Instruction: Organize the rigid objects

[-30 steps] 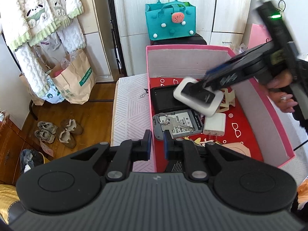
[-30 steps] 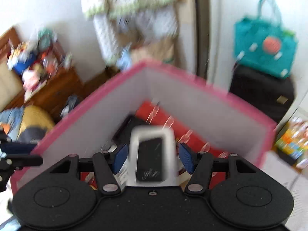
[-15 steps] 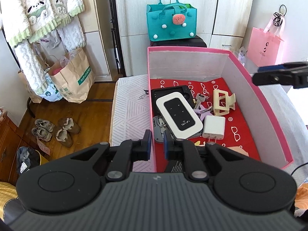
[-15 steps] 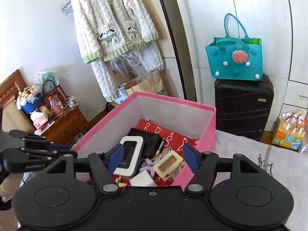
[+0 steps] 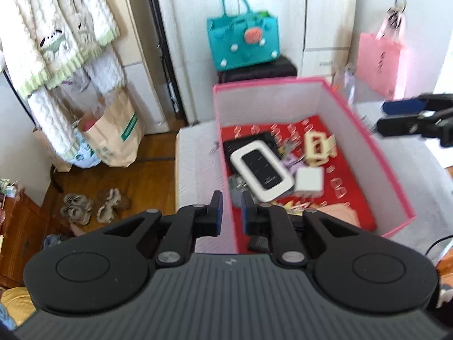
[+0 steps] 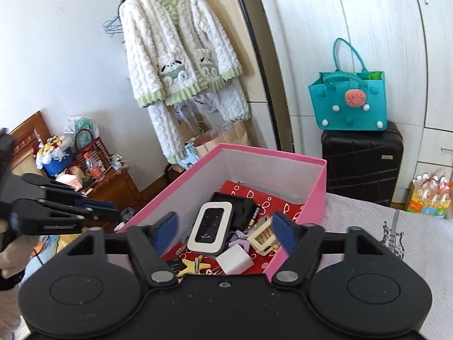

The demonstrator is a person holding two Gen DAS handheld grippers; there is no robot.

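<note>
A pink box point(image 5: 368, 147) with a red floor sits on the bed. In it a white wi-fi router point(image 5: 262, 171) with a black face lies over a black device point(image 5: 249, 141), beside a white charger cube point(image 5: 310, 180) and a cream claw clip point(image 5: 318, 148). My left gripper point(image 5: 230, 212) straddles the box's near left wall. Its jaws are opening, with a narrow gap showing on both sides of the rim. My right gripper point(image 6: 223, 228) hangs outside the box's right side, its jaws opening wide and empty. The router point(image 6: 211, 226), cube point(image 6: 233, 262) and clip point(image 6: 263, 238) lie beyond it.
A teal bag point(image 6: 351, 99) stands on a black suitcase point(image 6: 362, 164) behind the box. A pink bag point(image 5: 379, 62) hangs at the right. Paper bags point(image 5: 113, 133) and shoes point(image 5: 93, 205) are on the wooden floor, left of the white mattress point(image 5: 195, 164). A fleece jacket point(image 6: 181, 45) hangs above.
The right gripper let the router go into the box, drew back out past the right wall and opened wider. The left gripper rose a little and its gap widened slightly.
</note>
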